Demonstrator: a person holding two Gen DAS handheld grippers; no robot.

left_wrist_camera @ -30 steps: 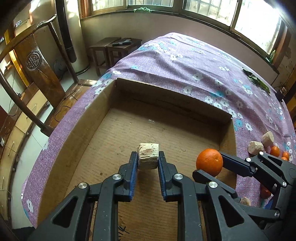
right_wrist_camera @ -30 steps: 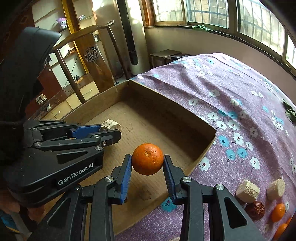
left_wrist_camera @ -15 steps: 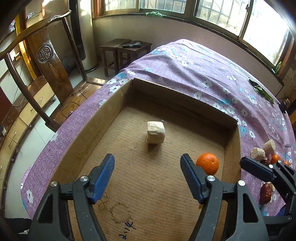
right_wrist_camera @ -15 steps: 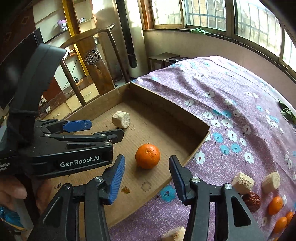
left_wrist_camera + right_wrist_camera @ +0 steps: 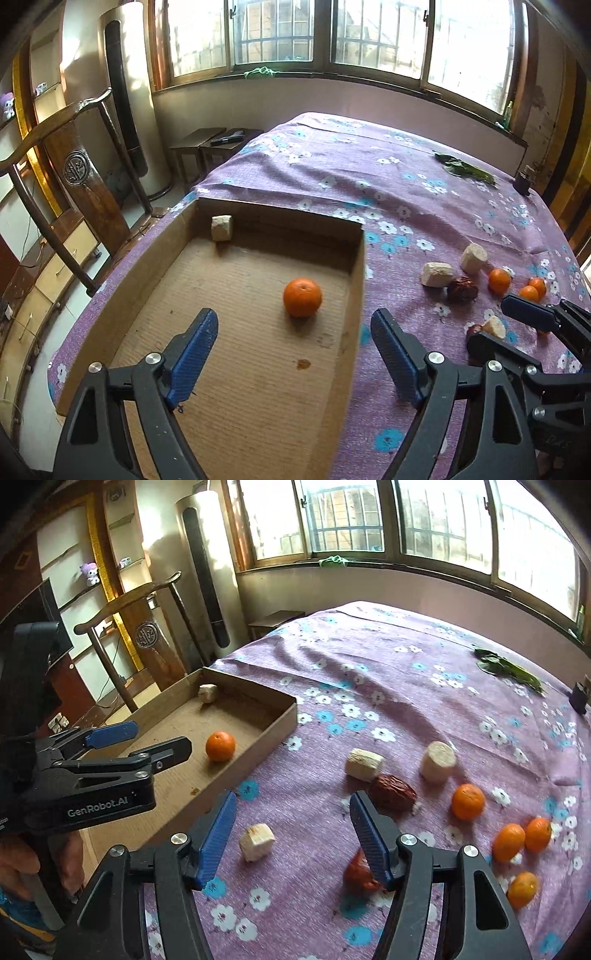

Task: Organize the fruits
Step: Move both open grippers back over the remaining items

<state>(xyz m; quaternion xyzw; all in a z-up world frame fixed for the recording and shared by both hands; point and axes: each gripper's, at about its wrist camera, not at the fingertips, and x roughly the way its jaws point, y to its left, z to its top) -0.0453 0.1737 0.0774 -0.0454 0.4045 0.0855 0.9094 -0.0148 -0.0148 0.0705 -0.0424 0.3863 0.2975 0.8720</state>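
Cardboard box (image 5: 354, 280) sits at the tabletop's left edge, on a purple flowered cloth (image 5: 388, 686). Two items inside: an orange (image 5: 302, 297) loose on the floor toward the box's right wall, and a pale chunk (image 5: 221, 228) tucked into the far left corner. Neither is touched by anything.

Left tongs (image 5: 291, 354) hang above the box's near end, jaws wide and just opened further, nothing between them. Right tongs (image 5: 291, 834) are over the cloth to the right of the box, jaws about half apart and also just opened further, empty; a pale chunk on the cloth (image 5: 257, 841) lies below the gap, apart from the pads.

Still outside, near the tabletop's right side: two more pale chunks (image 5: 365, 763) (image 5: 437, 761), a dark red date (image 5: 393, 792) just beside the first, a second date (image 5: 360, 871) partly hidden behind the right finger, and four small oranges (image 5: 468, 801) scattered toward the near right. Green leaves (image 5: 509, 670) lie far off, near the far right edge.

Judgement: a drop-off is finished; step in hand is reaching for the next pieces. Next move likely calls for lowering the right tongs around the nearest chunk, centring it before closing.
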